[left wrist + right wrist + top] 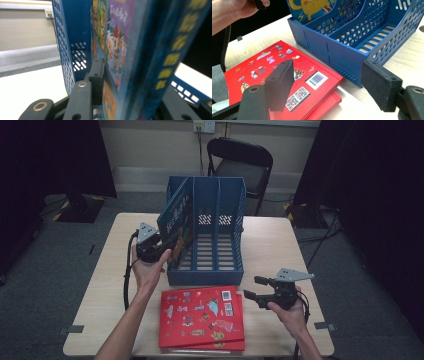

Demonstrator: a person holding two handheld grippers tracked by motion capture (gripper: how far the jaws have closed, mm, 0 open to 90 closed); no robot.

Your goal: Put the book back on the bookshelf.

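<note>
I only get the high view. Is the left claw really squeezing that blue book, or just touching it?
Observer: Squeezing. In the left gripper view the left claw has the blue picture book clamped between its jaws.
Operator: What's on its cover?
Observer: Bright cartoon pictures, and yellow characters down the spine.
Operator: Is the other claw holding something?
Observer: No, the right claw is open above the red books, in front of the blue file rack.

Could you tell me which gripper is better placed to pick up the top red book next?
Right. The right gripper is open beside the red books, jaws pointing at them. The left gripper is shut on the blue book at the rack.
</note>
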